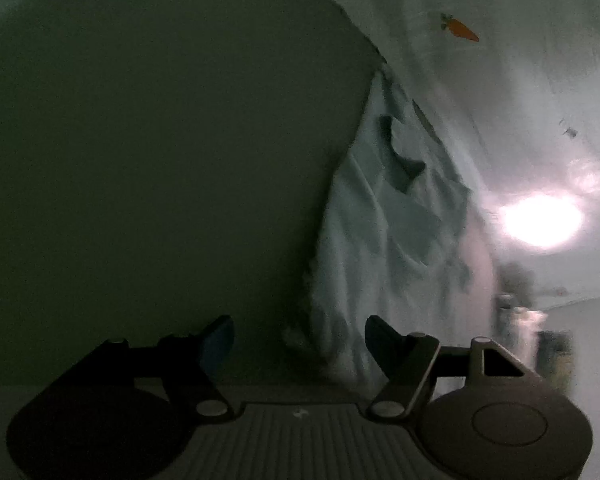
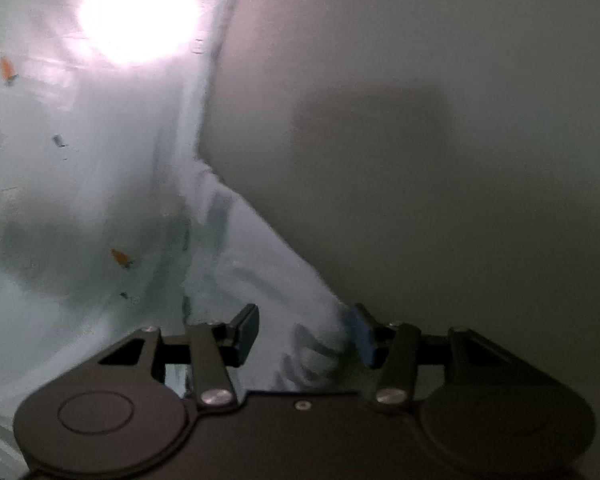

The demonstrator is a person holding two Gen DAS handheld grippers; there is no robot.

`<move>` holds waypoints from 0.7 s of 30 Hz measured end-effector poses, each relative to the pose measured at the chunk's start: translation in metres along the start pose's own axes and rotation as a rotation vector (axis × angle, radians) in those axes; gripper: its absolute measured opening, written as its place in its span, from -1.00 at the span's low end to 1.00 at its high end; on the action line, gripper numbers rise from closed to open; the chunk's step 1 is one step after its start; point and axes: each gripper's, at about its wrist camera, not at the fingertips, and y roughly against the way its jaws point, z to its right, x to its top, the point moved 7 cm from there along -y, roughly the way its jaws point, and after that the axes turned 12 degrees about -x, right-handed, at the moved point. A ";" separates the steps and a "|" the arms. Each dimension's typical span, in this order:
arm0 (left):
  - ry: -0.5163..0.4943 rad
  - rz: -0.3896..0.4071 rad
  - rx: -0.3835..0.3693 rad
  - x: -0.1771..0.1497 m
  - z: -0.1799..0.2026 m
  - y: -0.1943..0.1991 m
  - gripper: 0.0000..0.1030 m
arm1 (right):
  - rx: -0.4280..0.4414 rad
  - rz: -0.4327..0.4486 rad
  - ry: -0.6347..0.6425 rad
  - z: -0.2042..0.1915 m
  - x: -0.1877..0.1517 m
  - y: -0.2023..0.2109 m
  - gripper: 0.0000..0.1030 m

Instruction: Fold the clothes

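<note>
Both my left gripper (image 1: 299, 345) and right gripper (image 2: 306, 334) stand open, holding nothing. The pale garment (image 1: 384, 248) lies rumpled along the table (image 1: 160, 160) edge. Risk as I judge it: dim light and glare (image 2: 138, 12) cause a misjudged hem, so a pinch gathers several layers.

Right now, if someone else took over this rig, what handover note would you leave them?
Left claw: open, holding nothing; the pale garment lies ahead and to its right.
Right claw: open; a fold of the garment lies between the fingers, but the pads do not press on it.
The cloth, with its small carrot prints, is spread on the surface, still creased.
Done: cannot tell how many folds.
Left: regrip an edge and carry on folding.
</note>
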 end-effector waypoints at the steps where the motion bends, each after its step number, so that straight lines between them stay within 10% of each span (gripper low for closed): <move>1: 0.015 -0.002 -0.028 -0.003 -0.001 0.000 0.43 | 0.010 -0.010 0.002 0.000 -0.001 -0.003 0.02; 9: 0.060 0.001 -0.157 -0.010 0.003 -0.028 0.77 | 0.047 -0.048 0.046 -0.015 0.000 -0.020 0.01; 12: 0.114 0.045 -0.167 -0.006 0.004 -0.034 0.75 | 0.031 -0.053 0.049 -0.012 0.002 -0.024 -0.54; 17: 0.078 0.068 -0.116 -0.005 0.006 -0.040 -0.59 | 0.078 -0.063 0.043 -0.015 0.002 -0.021 -0.68; 21: 0.118 0.111 -0.152 -0.007 0.004 -0.034 -0.69 | 0.155 -0.045 0.066 -0.026 -0.004 -0.006 -0.73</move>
